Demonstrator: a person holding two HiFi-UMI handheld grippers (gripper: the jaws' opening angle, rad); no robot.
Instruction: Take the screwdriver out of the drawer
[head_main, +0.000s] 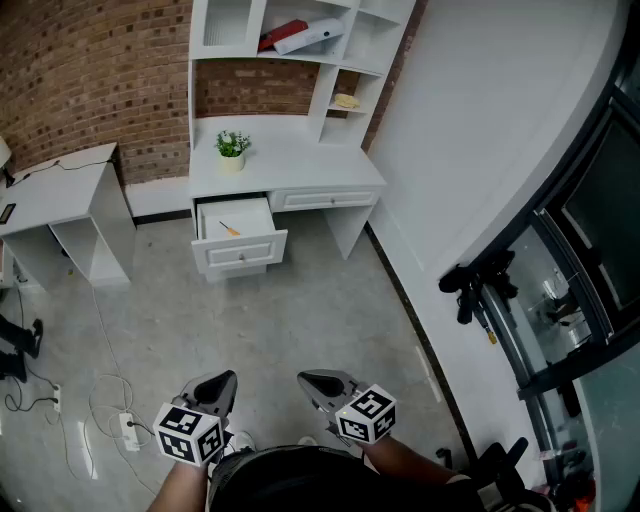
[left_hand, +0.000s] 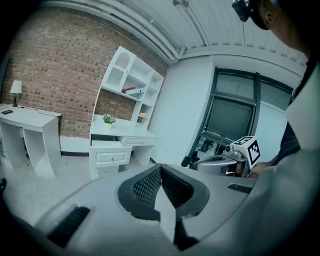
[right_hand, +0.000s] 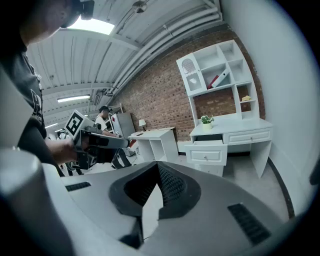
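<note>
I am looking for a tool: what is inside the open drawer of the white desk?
In the drawer lies one small orange screwdriver. The drawer's back part is covered by the desk top.

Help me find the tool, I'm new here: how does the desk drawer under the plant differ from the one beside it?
The drawer under the plant is pulled out; the drawer beside it is shut flush. The pulled-out one shows a screwdriver inside; the shut one's contents are hidden. The open drawer's front also looks taller than the shut drawer's slim front. Both are white.
</note>
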